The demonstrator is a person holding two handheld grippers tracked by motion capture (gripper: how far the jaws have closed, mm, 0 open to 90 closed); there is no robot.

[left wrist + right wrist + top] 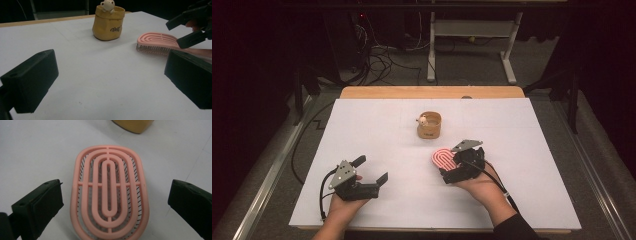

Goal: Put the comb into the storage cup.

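Pink brush (109,195) is framed dead centre between the spread jaws of the right gripper (460,161), long axis running straight ahead toward the far edge. Left gripper (371,170), also spread, is parked well apart, near the surface's (377,125) near-left corner.

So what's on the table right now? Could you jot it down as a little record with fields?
surface: white table
brush: pink hairbrush, lying bristles down
pot: yellow pouch with a small toy figure at its rim, beyond the brush
right gripper: open, jaws either side of the brush, not touching
left gripper: open, holding nothing, apart from both things
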